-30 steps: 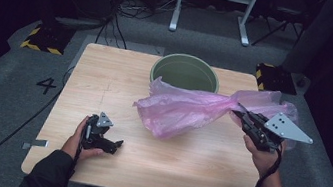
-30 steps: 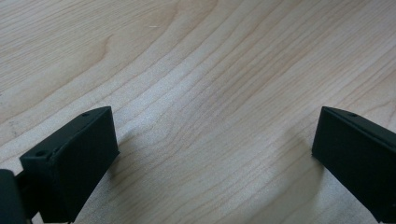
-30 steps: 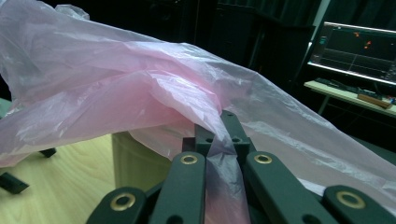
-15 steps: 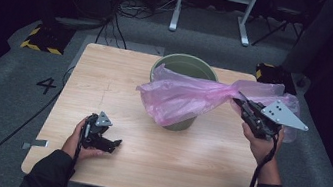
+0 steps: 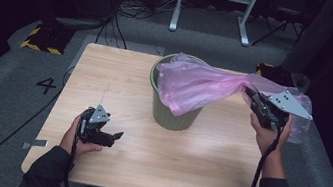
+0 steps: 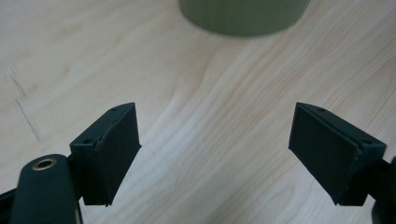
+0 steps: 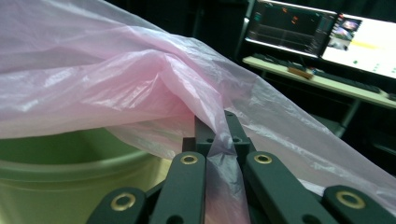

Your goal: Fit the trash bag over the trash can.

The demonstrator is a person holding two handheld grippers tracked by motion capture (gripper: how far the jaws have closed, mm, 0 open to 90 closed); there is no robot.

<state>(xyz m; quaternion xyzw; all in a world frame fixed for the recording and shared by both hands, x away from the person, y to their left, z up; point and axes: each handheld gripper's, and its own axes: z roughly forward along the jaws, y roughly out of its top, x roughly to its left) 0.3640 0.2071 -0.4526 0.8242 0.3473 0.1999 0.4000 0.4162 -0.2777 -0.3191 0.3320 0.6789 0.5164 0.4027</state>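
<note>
A pale wood surface (image 5: pixel 121 76) is seen from above. Near centre, toward 1 o'clock, an olive-green bin (image 5: pixel 171 114) stands upright. A pink plastic bag (image 5: pixel 196 85) is draped over the bin's rim & stretched out toward 3 o'clock, where 1 edge is clamped in the right tool (image 5: pixel 251 96), jaws clenched on the film. The bag appears to be held taut & raised so its mouth can be spread over the bin, prob. as a liner. Bin contents can't be made out; its mouth is covered by the bag. At 7 o'clock the left tool (image 5: pixel 114 137) is held just above the surface, released, nothing between the jaws, though they have just been closing a little.
</note>
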